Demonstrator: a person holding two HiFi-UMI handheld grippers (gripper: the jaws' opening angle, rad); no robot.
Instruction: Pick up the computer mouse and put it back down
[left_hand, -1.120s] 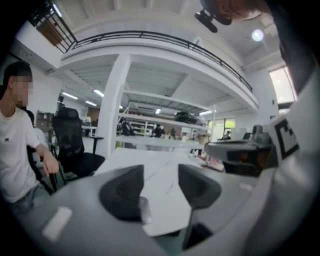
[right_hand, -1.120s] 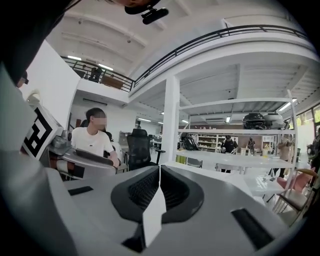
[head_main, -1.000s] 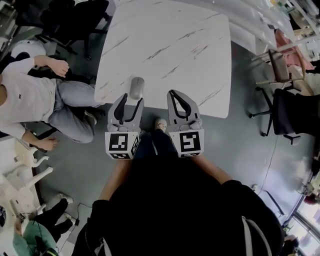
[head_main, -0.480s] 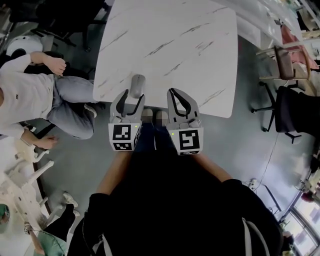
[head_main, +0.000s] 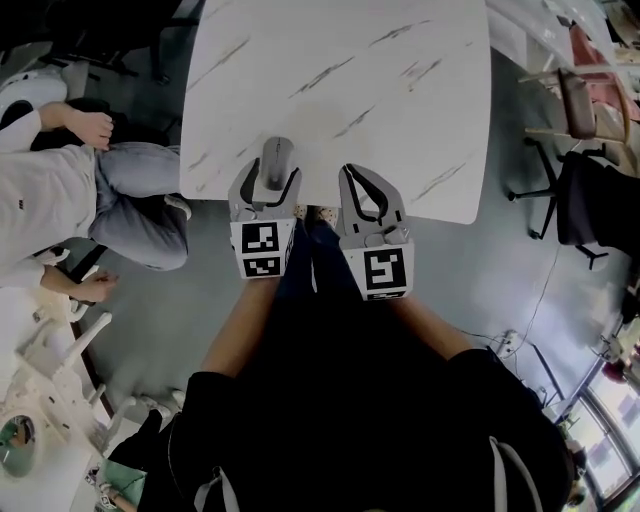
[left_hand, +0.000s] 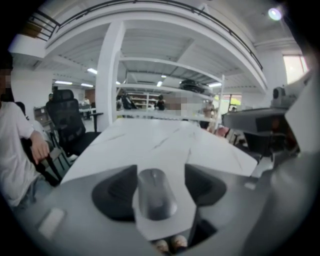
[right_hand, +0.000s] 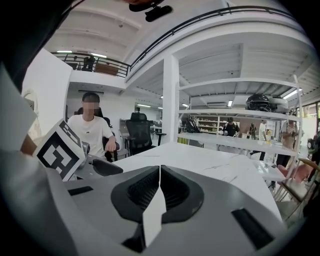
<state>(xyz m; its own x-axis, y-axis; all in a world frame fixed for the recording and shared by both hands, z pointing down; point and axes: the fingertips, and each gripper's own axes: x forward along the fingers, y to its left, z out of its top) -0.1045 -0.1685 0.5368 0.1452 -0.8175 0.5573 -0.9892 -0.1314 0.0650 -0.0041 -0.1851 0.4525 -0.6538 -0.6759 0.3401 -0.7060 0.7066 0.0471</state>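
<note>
A grey computer mouse (head_main: 277, 158) lies on the white marble table (head_main: 340, 90), near its front edge. My left gripper (head_main: 270, 173) has come down around it, one jaw on each side. In the left gripper view the mouse (left_hand: 156, 195) sits between the dark pads (left_hand: 116, 192). A strip of table shows beside it on the right. The jaws are opening and do not press on it. My right gripper (head_main: 347, 173) hangs just right of it over the table edge, shut and holding nothing; its tips (right_hand: 160, 168) meet.
A person in a white shirt (head_main: 45, 205) sits at the table's left side, also seen in the right gripper view (right_hand: 90, 132). Office chairs (head_main: 590, 205) stand to the right. The far part of the tabletop is bare.
Both grippers have moved forward and down to the table's front edge. The left jaws have spread and now flank the mouse, which has not moved.
</note>
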